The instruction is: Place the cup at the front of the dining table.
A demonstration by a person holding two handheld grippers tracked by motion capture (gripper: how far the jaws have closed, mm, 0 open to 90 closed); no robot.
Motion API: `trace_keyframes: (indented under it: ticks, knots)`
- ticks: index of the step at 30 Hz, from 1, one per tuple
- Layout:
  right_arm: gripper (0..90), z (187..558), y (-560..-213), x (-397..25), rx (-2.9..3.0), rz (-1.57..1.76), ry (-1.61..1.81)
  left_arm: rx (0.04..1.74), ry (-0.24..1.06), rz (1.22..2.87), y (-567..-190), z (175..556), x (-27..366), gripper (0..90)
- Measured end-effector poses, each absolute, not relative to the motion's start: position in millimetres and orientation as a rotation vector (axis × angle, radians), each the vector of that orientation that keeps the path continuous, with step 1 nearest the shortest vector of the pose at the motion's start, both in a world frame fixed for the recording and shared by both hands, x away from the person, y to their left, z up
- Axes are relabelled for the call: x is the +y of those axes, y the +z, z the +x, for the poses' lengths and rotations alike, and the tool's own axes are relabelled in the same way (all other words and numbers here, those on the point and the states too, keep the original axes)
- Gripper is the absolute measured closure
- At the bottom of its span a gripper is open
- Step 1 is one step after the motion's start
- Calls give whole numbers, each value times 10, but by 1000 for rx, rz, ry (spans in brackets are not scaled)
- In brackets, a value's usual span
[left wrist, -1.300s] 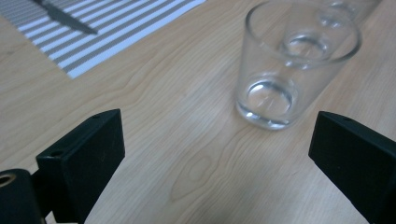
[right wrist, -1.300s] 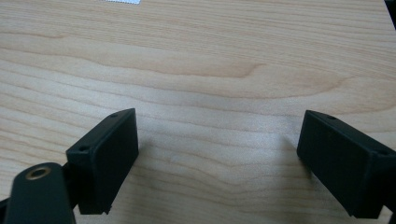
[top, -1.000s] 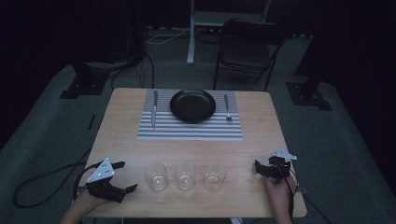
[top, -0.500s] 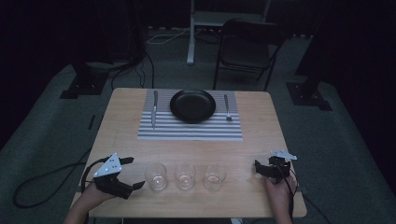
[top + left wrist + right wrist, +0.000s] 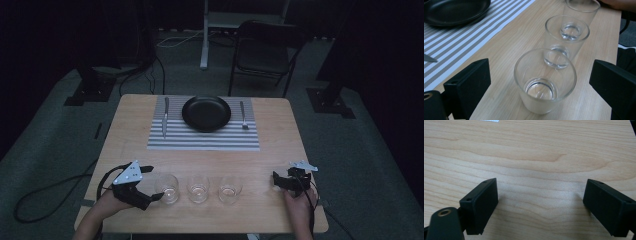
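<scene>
Three clear empty glasses stand in a row near the table's front edge: the left glass [image 5: 167,188], the middle glass [image 5: 198,189] and the right glass [image 5: 230,189]. My left gripper [image 5: 152,184] is open, its jaws reaching either side of the left glass. In the left gripper view this near glass [image 5: 545,82] sits between the jaws without touching them, and the middle glass [image 5: 566,40] and far glass [image 5: 580,12] line up behind it. My right gripper [image 5: 277,180] rests open on the table, right of the row. In the right gripper view the right gripper [image 5: 540,195] has bare wood between its jaws.
A striped placemat [image 5: 203,137] at the back of the wooden table [image 5: 280,145] carries a black plate [image 5: 206,112], a knife [image 5: 166,117] on its left and a fork [image 5: 243,115] on its right. A dark chair [image 5: 265,55] stands beyond the table.
My left gripper has slid right along the front edge until its open jaws flank the left glass. The right gripper and the glasses have stayed put.
</scene>
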State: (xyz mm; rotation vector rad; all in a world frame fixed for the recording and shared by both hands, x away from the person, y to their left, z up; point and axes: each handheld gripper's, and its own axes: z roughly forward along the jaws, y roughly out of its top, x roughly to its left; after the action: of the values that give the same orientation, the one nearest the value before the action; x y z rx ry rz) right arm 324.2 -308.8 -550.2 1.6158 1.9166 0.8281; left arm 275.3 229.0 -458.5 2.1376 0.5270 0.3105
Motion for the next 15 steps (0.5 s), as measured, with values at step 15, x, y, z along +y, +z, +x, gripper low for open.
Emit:
trace_keyframes:
  ticks: [15]
  knots:
    - [121, 3242, -5503, -3089, 1917, 1614, 828, 472, 278, 2195, -4558, 2889, 2004, 40]
